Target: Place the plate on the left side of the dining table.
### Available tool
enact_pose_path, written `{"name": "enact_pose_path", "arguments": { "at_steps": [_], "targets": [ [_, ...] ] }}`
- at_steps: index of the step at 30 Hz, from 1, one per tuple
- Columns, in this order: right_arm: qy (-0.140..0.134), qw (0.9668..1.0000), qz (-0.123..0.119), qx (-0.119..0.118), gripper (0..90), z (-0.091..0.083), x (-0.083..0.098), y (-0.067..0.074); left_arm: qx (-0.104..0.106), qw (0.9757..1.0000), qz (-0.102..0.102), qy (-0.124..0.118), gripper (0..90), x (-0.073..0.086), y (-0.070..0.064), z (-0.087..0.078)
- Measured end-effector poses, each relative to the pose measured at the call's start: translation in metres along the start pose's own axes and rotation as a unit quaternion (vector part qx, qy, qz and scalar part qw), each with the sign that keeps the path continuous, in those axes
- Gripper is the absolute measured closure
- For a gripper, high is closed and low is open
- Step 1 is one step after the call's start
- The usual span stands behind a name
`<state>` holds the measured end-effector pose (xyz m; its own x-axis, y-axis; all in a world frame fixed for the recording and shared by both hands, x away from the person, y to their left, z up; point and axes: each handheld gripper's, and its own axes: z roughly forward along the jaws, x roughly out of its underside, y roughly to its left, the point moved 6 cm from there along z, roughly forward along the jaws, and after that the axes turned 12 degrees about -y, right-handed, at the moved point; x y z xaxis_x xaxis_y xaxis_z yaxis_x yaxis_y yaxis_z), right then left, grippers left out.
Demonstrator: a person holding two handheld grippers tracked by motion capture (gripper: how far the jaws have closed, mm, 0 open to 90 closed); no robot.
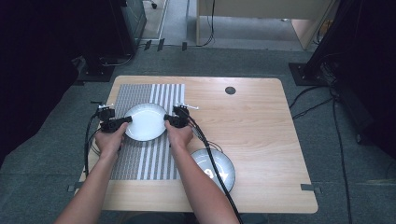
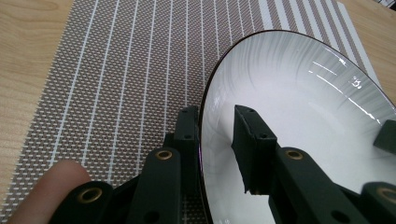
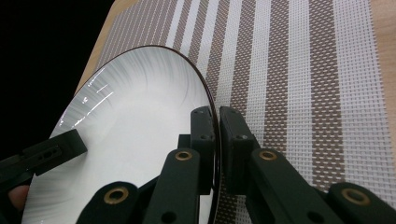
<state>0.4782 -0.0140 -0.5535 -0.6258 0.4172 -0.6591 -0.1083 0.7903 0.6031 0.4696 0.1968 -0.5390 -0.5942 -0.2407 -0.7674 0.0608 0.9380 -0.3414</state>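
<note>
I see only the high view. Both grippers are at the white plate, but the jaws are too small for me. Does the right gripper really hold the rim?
Observer: Yes. In the right gripper view, the right gripper is shut on the white plate, one jaw inside its thin dark rim and one outside.
Operator: And the left one?
Observer: The left gripper has the rim between its jaws. The inner jaw stands apart from the rim, and I cannot tell whether it presses the plate.
Operator: What lies beside the plate there?
Observer: The placemat, a brown weave crossed by thin white lines.
</note>
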Motion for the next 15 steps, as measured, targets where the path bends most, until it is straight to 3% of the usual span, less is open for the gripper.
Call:
{"name": "enact_pose_path", "arguments": {
  "at_steps": [15],
  "targets": [
    [-0.003,0.9999,-0.010,0.003,86.0,-0.0002,-0.0004,0.0006,0.000,1.0000,-0.003,0.006,70.9,0.0028,0.0016,0.0035]
  ]
}}
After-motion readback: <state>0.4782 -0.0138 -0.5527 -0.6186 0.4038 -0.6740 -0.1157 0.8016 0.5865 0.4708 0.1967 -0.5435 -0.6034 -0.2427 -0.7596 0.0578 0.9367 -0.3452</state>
